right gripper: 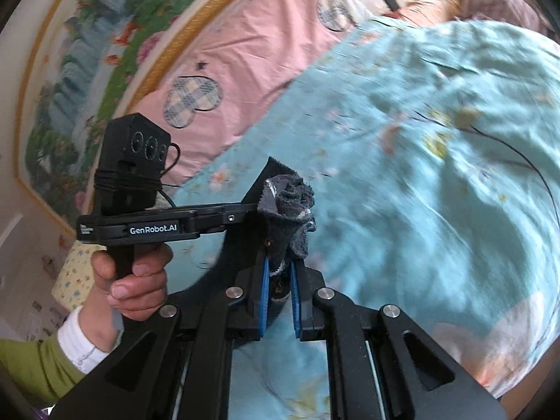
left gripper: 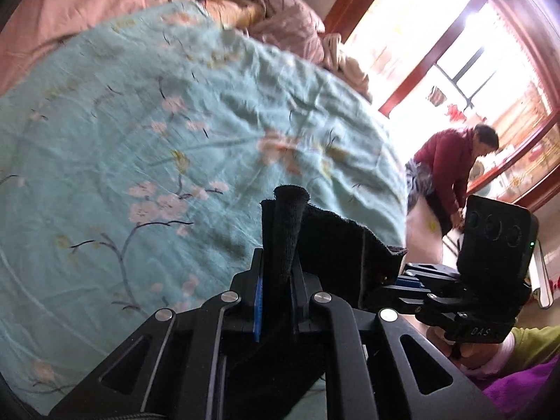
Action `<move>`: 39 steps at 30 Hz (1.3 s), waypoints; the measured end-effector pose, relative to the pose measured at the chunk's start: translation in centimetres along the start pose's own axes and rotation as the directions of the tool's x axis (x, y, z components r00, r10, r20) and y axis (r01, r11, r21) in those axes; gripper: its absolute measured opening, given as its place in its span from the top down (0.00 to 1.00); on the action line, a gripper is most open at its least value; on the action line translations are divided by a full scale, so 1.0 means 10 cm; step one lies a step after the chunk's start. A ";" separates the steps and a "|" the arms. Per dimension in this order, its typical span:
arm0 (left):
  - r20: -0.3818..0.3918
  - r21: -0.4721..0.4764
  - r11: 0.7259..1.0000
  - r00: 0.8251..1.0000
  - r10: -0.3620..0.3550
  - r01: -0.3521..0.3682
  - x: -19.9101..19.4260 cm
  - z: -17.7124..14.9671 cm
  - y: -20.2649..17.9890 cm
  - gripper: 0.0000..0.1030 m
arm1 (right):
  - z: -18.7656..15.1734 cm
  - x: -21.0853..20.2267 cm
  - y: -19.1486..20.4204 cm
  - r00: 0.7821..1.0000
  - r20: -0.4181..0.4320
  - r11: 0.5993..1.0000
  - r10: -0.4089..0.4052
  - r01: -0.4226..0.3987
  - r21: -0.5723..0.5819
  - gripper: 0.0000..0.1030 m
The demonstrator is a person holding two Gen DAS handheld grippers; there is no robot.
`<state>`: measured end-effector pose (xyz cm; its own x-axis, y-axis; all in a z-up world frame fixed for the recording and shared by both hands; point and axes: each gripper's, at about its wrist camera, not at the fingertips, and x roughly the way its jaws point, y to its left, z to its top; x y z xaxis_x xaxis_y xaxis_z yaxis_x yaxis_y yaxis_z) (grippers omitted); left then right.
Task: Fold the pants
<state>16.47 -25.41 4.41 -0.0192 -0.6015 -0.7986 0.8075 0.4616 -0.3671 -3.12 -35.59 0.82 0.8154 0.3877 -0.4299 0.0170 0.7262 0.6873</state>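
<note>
Your left gripper is clamped on the pants: a bunched black fold stands up between its blue pads, and more of the dark cloth spreads off to its right, toward the other tool. Your right gripper is likewise closed on the pants, with a crumpled grey-black wad sticking out past its fingertips. The two grippers sit just beside each other, each pinching the same garment above the bed. Beyond both sets of fingers lies the quilt, teal with pink blossoms. Left of your right gripper, your left hand wraps the handle of the left tool, a green sleeve with a white cuff behind it. Farther off past the quilt is a pink pillow. Far right of your left gripper, a person in red bends by the window.
</note>
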 end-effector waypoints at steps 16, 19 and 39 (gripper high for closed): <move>0.226 -0.124 0.990 0.973 -0.036 0.065 -0.96 -0.61 0.20 0.90 | -0.07 0.25 0.88 0.974 -0.096 0.958 0.206 -0.220 -0.185 0.88; 0.264 -0.173 0.981 0.964 -0.035 0.083 -1.09 -0.81 0.33 0.90 | -0.12 0.37 1.00 0.964 -0.138 0.946 0.226 -0.251 -0.205 0.88; 0.325 -0.423 0.898 0.945 0.031 0.116 -1.25 -2.05 1.17 0.91 | -0.70 1.35 1.44 0.854 -0.467 0.876 0.228 -0.390 -0.284 0.88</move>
<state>14.03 0.88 0.30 0.1988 -0.7663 -0.6110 0.4737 0.6209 -0.6246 4.06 -15.91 0.86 0.4298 0.7622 -0.4840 -0.4671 0.6465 0.6032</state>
